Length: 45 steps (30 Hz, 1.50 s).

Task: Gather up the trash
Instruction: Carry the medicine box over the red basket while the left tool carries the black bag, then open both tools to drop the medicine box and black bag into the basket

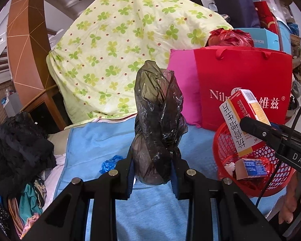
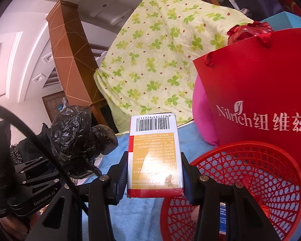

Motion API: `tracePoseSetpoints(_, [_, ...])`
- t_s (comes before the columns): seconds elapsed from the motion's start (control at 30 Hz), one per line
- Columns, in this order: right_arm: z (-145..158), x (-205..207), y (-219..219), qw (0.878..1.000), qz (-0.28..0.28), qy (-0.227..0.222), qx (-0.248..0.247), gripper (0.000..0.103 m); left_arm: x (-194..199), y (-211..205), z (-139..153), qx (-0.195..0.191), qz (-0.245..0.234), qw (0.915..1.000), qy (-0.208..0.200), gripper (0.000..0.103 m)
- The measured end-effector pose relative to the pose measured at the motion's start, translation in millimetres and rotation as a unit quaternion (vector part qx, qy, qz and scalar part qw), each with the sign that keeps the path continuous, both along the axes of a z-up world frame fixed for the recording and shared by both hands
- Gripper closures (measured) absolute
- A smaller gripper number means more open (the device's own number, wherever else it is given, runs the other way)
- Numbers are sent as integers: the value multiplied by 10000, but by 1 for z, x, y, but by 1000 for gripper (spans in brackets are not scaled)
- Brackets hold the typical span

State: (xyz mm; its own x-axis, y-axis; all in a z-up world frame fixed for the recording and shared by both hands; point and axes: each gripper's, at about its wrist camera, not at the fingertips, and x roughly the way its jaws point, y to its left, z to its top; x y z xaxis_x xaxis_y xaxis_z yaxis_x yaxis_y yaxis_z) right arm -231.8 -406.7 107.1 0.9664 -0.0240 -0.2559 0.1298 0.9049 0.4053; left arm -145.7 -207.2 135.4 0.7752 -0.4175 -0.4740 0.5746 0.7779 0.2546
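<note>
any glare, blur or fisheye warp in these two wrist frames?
Left wrist: sharp, strong barrel warp bending the brown column, black corner vignette, sheen on the black plastic bag held by the left gripper. Right wrist: same warp, a bright glare patch washing out print on the carton in the right gripper.

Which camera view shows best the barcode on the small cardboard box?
The right wrist view: the small cardboard box, clamped in the right tool, faces the lens, its barcode sharp and complete. The left wrist view shows this box tilted above the red plastic mesh basket, with only a sliver of barcode.
</note>
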Motion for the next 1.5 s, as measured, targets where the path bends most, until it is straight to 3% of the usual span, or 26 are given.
tracePoseSetpoints(0.8, [-7,-34,-50,9962,-629,-128,595,54,-22,-50,-5,77,-747,9971,83,71])
tracePoseSetpoints(1.2, [-26,-49,-98,9810,-1327,136,1407,54,-24,-89,-29,-49,-1644,9794,1172,71])
tracePoseSetpoints(1.5, [-47,-50,-129,9631,-1625,541,2077,52,-18,-115,-57,25,-1884,9629,1932,70])
